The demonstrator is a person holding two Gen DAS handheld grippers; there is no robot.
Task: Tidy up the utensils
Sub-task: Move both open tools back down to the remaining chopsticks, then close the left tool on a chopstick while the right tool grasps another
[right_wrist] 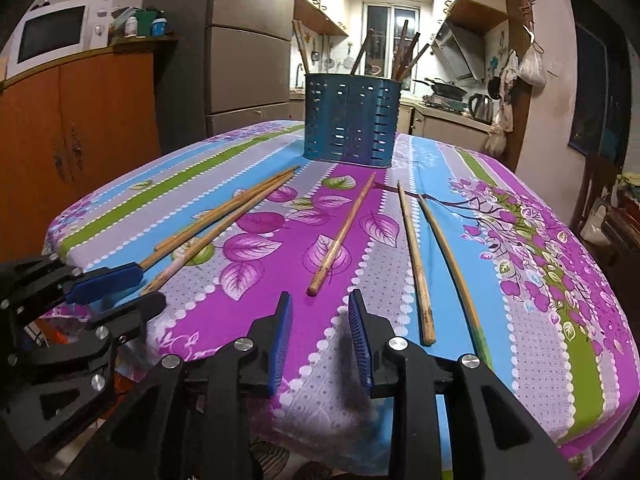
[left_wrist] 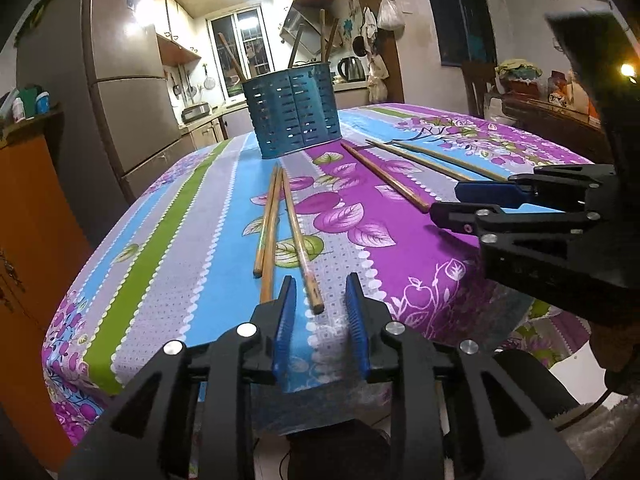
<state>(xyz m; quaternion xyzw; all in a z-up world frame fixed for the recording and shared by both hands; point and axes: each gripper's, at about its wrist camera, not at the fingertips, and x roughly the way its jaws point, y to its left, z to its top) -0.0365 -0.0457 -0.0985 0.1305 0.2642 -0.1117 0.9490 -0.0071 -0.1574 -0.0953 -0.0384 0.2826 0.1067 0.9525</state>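
Your left gripper [left_wrist: 320, 300] and right gripper [right_wrist: 320, 312] are both released, holding nothing, with six chopsticks [right_wrist: 340, 236] loose on the tablecloth [right_wrist: 540, 360] before the blue holder [right_wrist: 352, 120].

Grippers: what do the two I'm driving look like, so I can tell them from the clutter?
Both match. The left gripper and right gripper are angular black plastic frames with triangular cut-outs and round silver bolt heads. Each finger carries a flat, ribbed blue pad. No cables, markings or sleeves show.
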